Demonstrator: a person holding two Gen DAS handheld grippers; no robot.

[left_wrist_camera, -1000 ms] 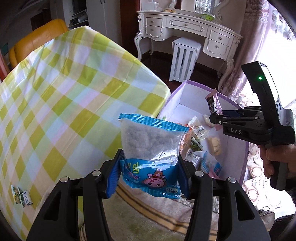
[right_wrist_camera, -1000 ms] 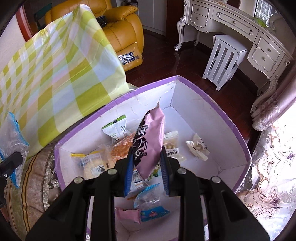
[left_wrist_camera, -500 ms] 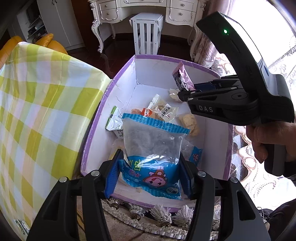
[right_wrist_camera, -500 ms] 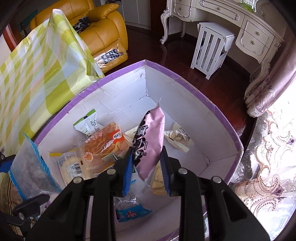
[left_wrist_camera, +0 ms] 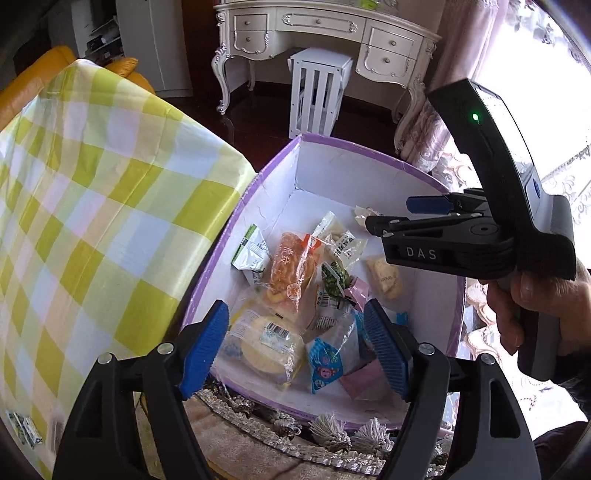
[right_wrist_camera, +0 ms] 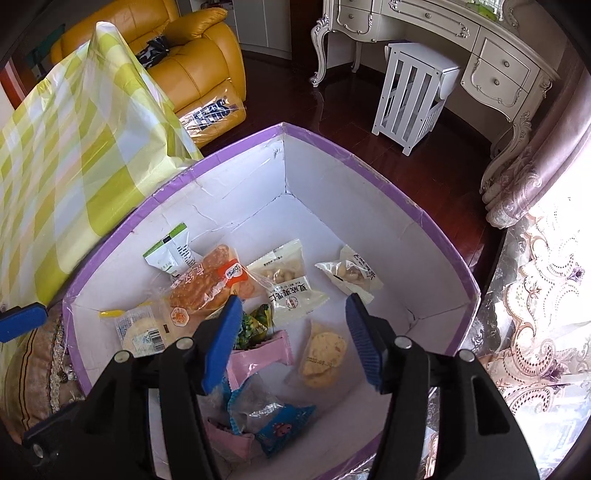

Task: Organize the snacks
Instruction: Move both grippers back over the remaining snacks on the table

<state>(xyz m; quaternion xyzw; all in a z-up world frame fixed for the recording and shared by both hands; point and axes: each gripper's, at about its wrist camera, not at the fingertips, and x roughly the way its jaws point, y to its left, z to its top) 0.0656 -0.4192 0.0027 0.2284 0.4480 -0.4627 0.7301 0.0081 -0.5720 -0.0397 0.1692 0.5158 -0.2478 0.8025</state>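
A purple-rimmed white box (left_wrist_camera: 334, 142) (right_wrist_camera: 373, 155) holds several snack packs. My left gripper (left_wrist_camera: 295, 347) is open and empty above the box's near edge. The blue and clear snack bag (left_wrist_camera: 330, 356) (right_wrist_camera: 273, 417) lies in the box below it. My right gripper (right_wrist_camera: 291, 332) is open and empty over the box; it also shows in the left wrist view (left_wrist_camera: 391, 214). The pink snack pack (right_wrist_camera: 262, 356) lies in the box between its fingers. A bread pack (left_wrist_camera: 291, 273) (right_wrist_camera: 207, 284) lies in the middle.
A table with a yellow checked cloth (left_wrist_camera: 92, 221) (right_wrist_camera: 74, 147) stands left of the box. A few small packs (left_wrist_camera: 24, 430) lie on its near edge. A white stool (left_wrist_camera: 317, 92) and dressing table (left_wrist_camera: 325, 26) stand behind. A yellow armchair (right_wrist_camera: 184, 62) is at back left.
Both grippers opened. The blue bag dropped from my left gripper into the box, and the pink pack dropped from my right gripper into the box.
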